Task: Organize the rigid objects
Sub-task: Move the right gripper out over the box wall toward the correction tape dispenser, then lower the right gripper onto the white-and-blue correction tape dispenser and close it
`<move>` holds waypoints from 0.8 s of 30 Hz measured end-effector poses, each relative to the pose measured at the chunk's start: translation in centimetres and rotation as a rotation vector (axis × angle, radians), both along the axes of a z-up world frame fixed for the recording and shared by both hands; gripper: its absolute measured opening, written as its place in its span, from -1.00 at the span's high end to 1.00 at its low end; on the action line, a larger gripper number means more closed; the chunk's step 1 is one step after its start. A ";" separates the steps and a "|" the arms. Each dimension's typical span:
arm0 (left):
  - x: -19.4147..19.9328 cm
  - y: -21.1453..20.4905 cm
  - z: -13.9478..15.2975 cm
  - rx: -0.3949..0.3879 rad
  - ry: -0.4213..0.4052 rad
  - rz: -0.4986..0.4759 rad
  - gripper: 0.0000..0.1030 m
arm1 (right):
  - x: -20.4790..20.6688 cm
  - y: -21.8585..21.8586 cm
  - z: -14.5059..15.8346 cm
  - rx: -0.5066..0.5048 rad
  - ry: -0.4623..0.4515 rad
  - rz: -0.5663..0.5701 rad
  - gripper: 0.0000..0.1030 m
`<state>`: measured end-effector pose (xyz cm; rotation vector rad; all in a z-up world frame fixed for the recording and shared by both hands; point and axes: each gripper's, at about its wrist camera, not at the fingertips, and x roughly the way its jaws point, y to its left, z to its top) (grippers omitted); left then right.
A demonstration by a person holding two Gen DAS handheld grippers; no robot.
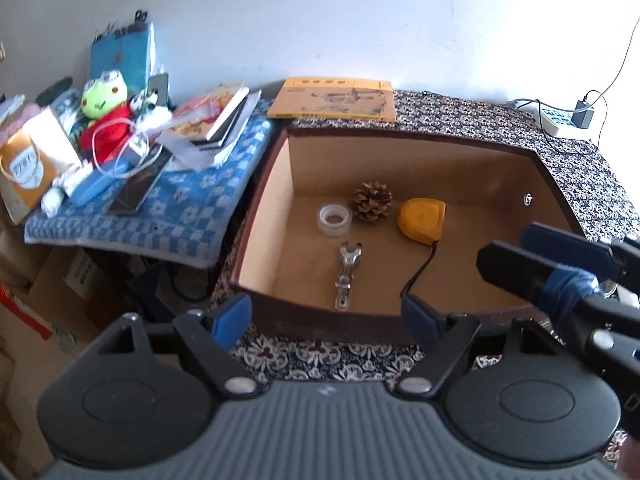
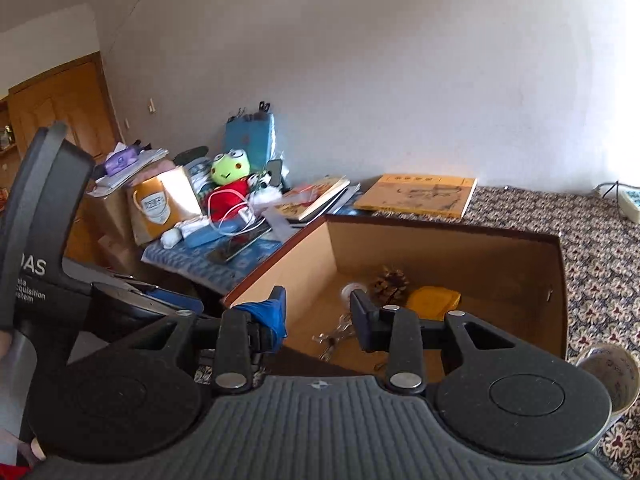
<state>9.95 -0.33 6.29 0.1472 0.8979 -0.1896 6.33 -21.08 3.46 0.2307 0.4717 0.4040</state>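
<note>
Both grippers hang at the near edge of the cardboard box (image 1: 264, 200), neither carrying anything. The left gripper (image 1: 327, 318) has its jaws spread wide, blue pads well apart, just short of the near wall. The right gripper (image 2: 318, 316) is parted more narrowly with nothing between its fingers, and from the left wrist view it juts in at about three o'clock over the box's right corner.

Inside the box, all on the floor: a metal wrench (image 1: 347, 276) near the middle, running from six toward twelve o'clock; a clear tape roll (image 1: 334, 221) at about eleven o'clock of it; a pine cone (image 1: 372, 201) just beyond at twelve; and a yellow tape measure (image 1: 422, 220) at about one o'clock, its dark cord trailing back toward the near wall. A patterned cup (image 2: 612, 376) stands on the floral tablecloth (image 1: 320, 356) outside the box, at the right gripper's four o'clock, partly hidden; it looks like the likeliest piece left to put away.

My worry is that cup: it sits so close beside the right gripper that a careless swing could knock it over, and a pinch on its thin rim could slip. Reaching into the box, a finger could also snag the cord and drag the tape measure, or catch the wall and shove the whole box across the cloth
</note>
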 end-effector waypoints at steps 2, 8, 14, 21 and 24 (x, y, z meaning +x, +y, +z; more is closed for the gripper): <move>-0.4 0.1 -0.1 -0.006 0.005 0.002 -0.62 | -0.2 -0.1 -0.3 0.012 0.017 0.021 0.65; -1.9 1.7 -1.3 -0.056 0.049 0.013 -0.62 | -0.9 -0.2 -2.3 0.041 0.092 0.084 0.65; -3.3 4.3 -4.0 -0.133 0.118 0.082 -0.62 | -1.4 0.0 -5.4 0.085 0.207 0.130 0.67; -4.3 5.1 -7.2 -0.193 0.192 0.091 -0.64 | -1.1 -0.4 -7.7 0.156 0.329 0.139 0.68; -4.3 4.7 -8.1 -0.221 0.241 0.056 -0.67 | -0.7 -0.7 -8.5 0.205 0.387 0.134 0.68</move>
